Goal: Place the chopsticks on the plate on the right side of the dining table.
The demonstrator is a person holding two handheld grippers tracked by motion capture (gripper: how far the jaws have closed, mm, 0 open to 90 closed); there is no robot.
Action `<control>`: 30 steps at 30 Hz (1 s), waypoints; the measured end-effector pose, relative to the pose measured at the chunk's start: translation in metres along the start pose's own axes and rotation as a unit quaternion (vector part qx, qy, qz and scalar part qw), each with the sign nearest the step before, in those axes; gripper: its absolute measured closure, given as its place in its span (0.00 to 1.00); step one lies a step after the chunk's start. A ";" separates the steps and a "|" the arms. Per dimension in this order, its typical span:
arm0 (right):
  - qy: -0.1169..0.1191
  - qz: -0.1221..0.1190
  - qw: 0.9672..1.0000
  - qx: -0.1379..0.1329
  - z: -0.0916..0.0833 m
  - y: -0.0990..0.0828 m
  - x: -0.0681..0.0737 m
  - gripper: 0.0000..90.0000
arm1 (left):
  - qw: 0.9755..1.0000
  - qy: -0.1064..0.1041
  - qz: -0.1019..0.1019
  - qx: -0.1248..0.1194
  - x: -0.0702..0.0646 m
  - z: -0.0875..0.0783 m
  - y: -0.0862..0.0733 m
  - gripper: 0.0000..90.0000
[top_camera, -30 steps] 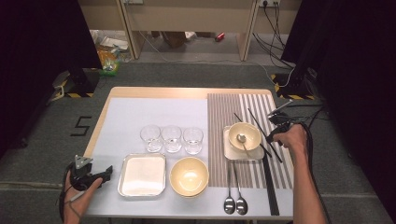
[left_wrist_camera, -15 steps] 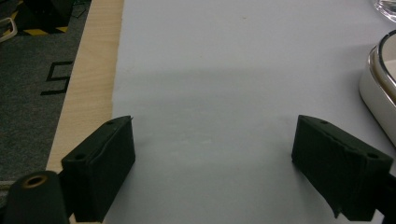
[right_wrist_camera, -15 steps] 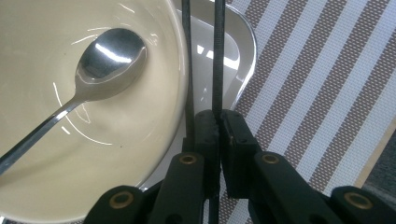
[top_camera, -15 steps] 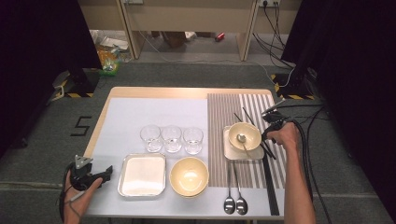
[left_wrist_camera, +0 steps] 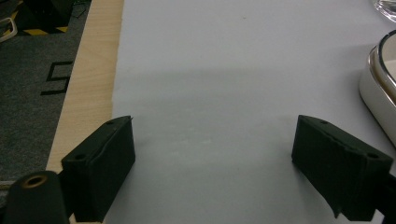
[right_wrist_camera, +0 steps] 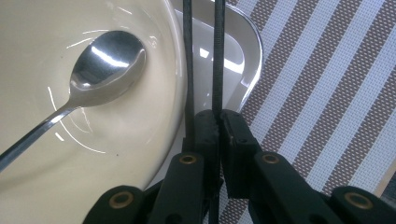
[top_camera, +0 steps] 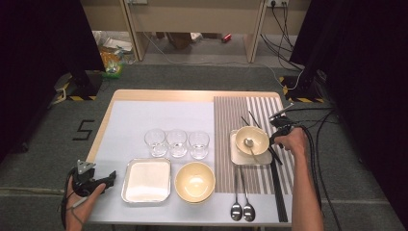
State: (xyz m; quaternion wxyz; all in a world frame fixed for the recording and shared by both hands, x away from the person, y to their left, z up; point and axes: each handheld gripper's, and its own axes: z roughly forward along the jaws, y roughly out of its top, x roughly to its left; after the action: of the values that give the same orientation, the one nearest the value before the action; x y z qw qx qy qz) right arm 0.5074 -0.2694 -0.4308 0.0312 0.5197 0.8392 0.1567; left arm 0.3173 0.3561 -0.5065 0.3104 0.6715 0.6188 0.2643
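Observation:
My right gripper (top_camera: 279,128) (right_wrist_camera: 218,119) is shut on a pair of thin black chopsticks (top_camera: 248,120) (right_wrist_camera: 217,46). The sticks run along the right rim of a cream bowl (top_camera: 257,134) (right_wrist_camera: 70,140). A metal spoon (top_camera: 248,143) (right_wrist_camera: 107,60) lies in the bowl, which stands on a square white plate (top_camera: 239,156) (right_wrist_camera: 229,60). My left gripper (top_camera: 108,178) (left_wrist_camera: 215,140) rests open at the table's front left corner, with only the bare pale mat between its pads.
Three empty glasses (top_camera: 176,143) stand mid-table. In front of them are a metal tray (top_camera: 146,179) (left_wrist_camera: 378,88) and a yellow bowl (top_camera: 195,180). Two spoons (top_camera: 242,207) and a long black strip (top_camera: 278,192) lie on the striped placemat (top_camera: 269,108).
My right hand has shifted slightly left, toward the bowl, with the chopsticks in its grip. The left hand has not moved.

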 end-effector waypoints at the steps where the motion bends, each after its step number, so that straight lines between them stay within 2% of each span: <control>1: 0.002 -0.001 1.000 -0.002 0.000 0.000 0.000 0.96 | 1.000 0.000 0.000 0.000 0.000 0.000 0.000 0.14; 13: 0.010 -0.003 1.000 -0.010 0.002 0.000 0.000 0.95 | 1.000 0.000 0.000 0.000 0.000 0.000 0.000 0.14; 19: 0.013 -0.012 1.000 -0.017 0.004 -0.001 -0.002 0.95 | 1.000 0.000 -0.001 -0.001 0.000 0.000 0.000 0.14; 24: 0.021 0.002 0.999 -0.026 0.003 -0.003 -0.003 0.94 | 1.000 -0.001 -0.001 0.000 0.000 0.000 0.000 0.14; 27: 0.019 -0.005 0.999 -0.034 0.003 -0.004 -0.004 0.92 | 1.000 0.000 0.000 0.000 0.000 0.000 0.000 0.14; 30: 0.019 0.001 0.999 -0.038 0.000 -0.007 -0.004 0.90 | 1.000 -0.001 0.000 -0.001 0.000 0.000 0.000 0.14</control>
State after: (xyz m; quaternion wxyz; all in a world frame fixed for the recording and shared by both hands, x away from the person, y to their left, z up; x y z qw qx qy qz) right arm 0.5036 -0.2760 -0.4330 0.0352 0.5157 0.8327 0.1985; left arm 0.3174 0.3560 -0.5065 0.3111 0.6713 0.6187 0.2642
